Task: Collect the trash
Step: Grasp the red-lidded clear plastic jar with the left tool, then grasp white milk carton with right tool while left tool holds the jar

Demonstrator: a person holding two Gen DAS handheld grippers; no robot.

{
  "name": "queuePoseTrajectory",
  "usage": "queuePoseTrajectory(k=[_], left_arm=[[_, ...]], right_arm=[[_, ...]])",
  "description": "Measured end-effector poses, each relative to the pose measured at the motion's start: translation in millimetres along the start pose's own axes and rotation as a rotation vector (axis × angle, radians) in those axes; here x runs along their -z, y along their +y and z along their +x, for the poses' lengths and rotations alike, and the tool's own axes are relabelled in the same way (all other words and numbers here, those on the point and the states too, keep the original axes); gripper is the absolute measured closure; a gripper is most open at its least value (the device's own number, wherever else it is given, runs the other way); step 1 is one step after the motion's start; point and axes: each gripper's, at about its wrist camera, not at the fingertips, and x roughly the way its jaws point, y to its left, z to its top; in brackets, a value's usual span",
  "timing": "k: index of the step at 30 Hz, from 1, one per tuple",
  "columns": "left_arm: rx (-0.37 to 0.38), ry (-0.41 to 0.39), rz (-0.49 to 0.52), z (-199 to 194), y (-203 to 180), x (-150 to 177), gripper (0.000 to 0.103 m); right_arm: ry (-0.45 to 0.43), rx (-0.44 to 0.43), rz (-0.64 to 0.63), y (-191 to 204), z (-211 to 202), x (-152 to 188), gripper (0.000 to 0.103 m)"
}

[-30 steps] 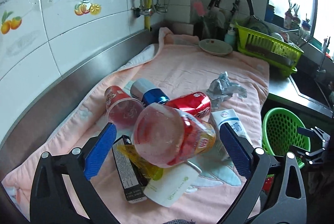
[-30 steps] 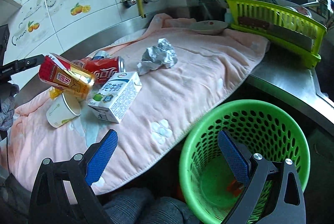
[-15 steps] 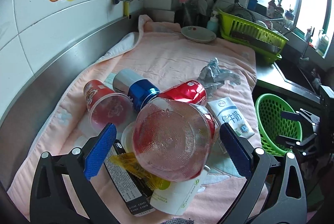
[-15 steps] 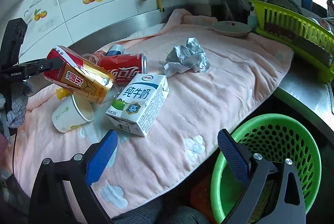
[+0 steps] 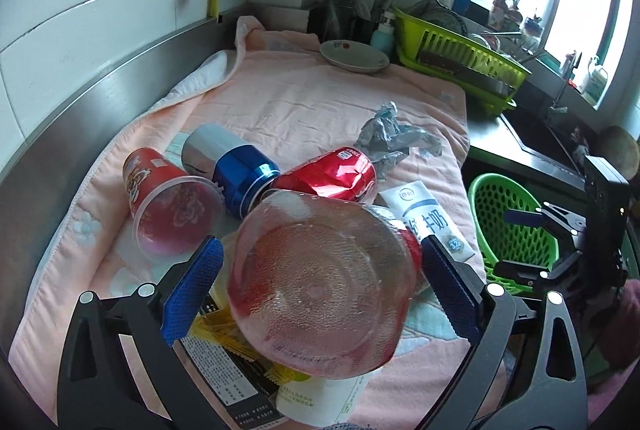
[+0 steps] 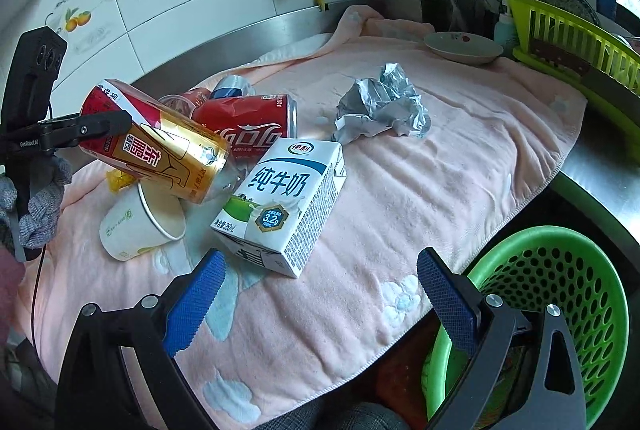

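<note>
red-gold bottle (image 6: 154, 143) | lifted, tilted | above paper cup (image 6: 138, 224), milk carton (image 6: 280, 203)

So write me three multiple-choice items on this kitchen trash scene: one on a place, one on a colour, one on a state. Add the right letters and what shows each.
1. Where does the milk carton lie?
A. on the pink towel
B. inside the basket
C. in the dish rack

2. What colour is the perforated basket below the counter edge?
A. blue
B. green
C. white

3. What is the left gripper doing?
A. hanging open and empty
B. holding the red-and-gold cup off the towel
C. pinching the crumpled foil

Answers:
1. A, the carton rests flat on the towel.
2. B, its rim and walls are bright green.
3. B, the cup sits tilted between its fingers, clear of the towel.
</note>
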Motion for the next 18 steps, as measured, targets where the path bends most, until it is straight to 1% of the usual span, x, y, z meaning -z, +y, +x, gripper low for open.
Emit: queuePoseTrajectory(k=[1,2,9,14,16,18], left_arm=[[0.006,-0.002,0.007,0,-2,0,0.017],[0.008,-0.004,0.008,-1,-3,0,0.021],[-0.029,-0.041,-0.018,-11,-11,8,0.023],[-0.058,-0.08,-0.033,-26,-17,12,0.025],[-0.055,-0.096,-0.046,-31,-16,11,0.025],[-0.067,-0.108,-0.052,-35,-16,12,0.025]], right_arm=[[0.001,-0.002,0.001,0,1,0,0.01],[0.002,-0.003,0.004,1,3,-1,0.01],[0.011,-0.024,0.013,9,14,-8,0.01],[0.02,-0.027,0.018,20,27,-15,0.01],[0.028,-0.018,0.016,23,35,-19,0.01],[0.044,-0.004,0.023,25,44,-22,0.01]])
